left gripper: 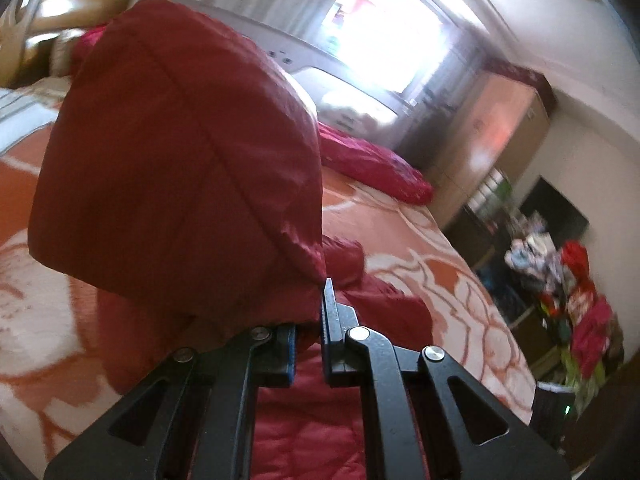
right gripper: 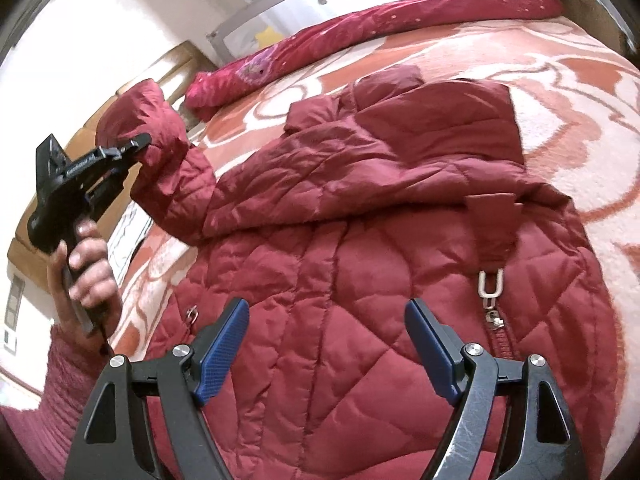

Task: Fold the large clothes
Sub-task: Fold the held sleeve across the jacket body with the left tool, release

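A dark red quilted jacket (right gripper: 360, 280) lies spread on the bed, zipper pull (right gripper: 491, 280) at the right. My left gripper (left gripper: 316, 320) is shut on the end of the jacket's sleeve (left gripper: 180, 152) and holds it lifted above the bed. In the right wrist view the left gripper (right gripper: 140, 142) shows at the left, gripping the raised sleeve cuff (right gripper: 156, 136). My right gripper (right gripper: 326, 344) is open and empty, just above the jacket's body.
The bed has an orange and white patterned blanket (right gripper: 560, 92). A pink pillow (right gripper: 360, 36) lies along its far edge, also in the left wrist view (left gripper: 376, 168). A wardrobe (left gripper: 492, 128) and a pile of clothes (left gripper: 568, 288) stand beyond the bed.
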`<state>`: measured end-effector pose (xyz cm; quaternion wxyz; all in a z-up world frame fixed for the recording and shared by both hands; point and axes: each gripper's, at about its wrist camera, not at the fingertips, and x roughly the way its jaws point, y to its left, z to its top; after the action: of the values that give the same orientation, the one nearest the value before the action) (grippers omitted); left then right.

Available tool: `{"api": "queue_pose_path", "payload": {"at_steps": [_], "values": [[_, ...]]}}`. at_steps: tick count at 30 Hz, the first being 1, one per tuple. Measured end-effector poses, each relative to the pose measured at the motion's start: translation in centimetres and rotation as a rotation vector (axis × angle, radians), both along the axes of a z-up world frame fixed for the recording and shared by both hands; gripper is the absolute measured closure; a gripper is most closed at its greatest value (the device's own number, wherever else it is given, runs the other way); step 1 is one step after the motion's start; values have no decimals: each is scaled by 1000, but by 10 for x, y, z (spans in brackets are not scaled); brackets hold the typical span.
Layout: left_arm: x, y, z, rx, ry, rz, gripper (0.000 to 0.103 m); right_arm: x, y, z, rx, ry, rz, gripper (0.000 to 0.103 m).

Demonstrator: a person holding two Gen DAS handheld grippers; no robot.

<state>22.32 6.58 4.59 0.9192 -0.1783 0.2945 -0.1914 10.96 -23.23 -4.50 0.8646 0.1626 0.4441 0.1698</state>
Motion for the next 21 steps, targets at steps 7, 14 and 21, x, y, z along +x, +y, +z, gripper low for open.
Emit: {"api": "queue_pose_path", "payload": {"at_steps": [7,14,21], "values": [[8,-67,-23,125,35,-105,96,4,-35,1,77,-2,-80,21],[9,-107,-58,243,85,-175,96,12,-60,0,137,7,-118,20],[5,-121,-94,383,133,-233,96,31,-81,2,219,5,-145,20]]}}
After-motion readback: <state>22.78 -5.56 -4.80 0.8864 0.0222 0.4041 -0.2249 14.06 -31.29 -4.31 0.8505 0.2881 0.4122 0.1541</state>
